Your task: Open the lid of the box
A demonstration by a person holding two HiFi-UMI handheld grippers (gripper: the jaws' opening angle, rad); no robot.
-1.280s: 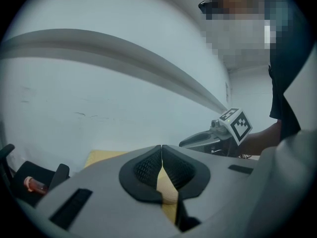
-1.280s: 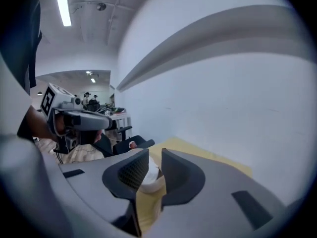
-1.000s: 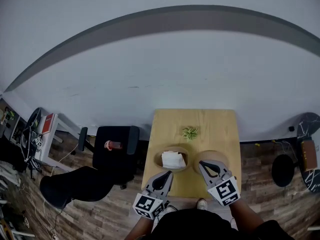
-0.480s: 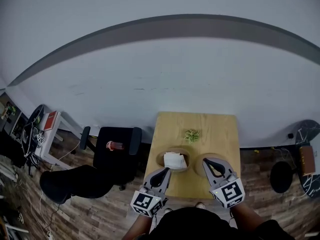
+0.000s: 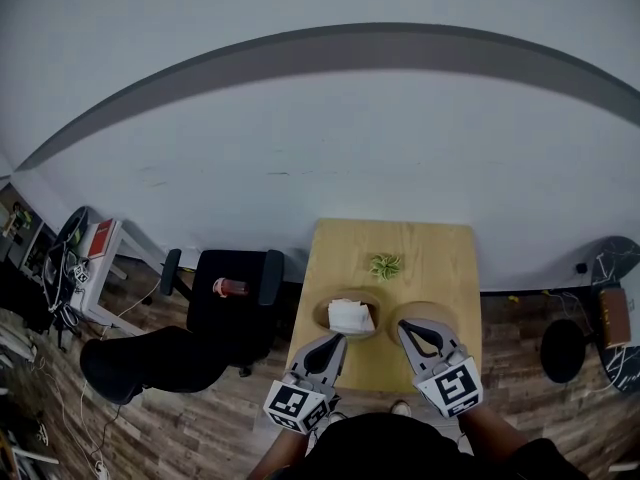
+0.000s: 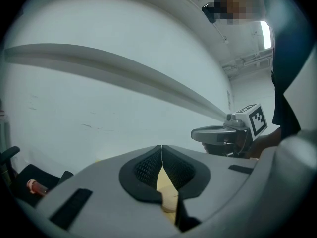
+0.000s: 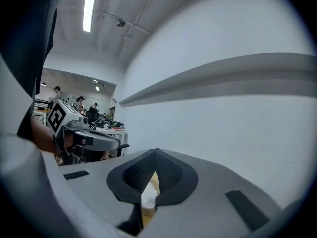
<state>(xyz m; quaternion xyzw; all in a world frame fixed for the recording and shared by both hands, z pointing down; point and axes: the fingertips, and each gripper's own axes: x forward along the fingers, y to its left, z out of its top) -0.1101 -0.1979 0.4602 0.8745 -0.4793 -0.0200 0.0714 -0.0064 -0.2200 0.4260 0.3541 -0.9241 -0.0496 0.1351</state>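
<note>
A round wooden box sits on the small wooden table, uncovered, with something white inside it. To its right lies a round wooden disc that looks like the lid, partly hidden by my right gripper. That gripper hovers over the disc, tips together with nothing between them. My left gripper hangs just in front of the box, likewise shut and empty. Each gripper shows side-on in the other's view: the right gripper and the left gripper.
A small green plant stands at the table's middle, behind the box. A black office chair with a red bottle on it is close to the table's left side. A white wall rises right behind the table. A dark stool stands at the right.
Both grippers have lifted slightly above the table's near edge and stay shut. The box, the lid and the plant have not moved.
</note>
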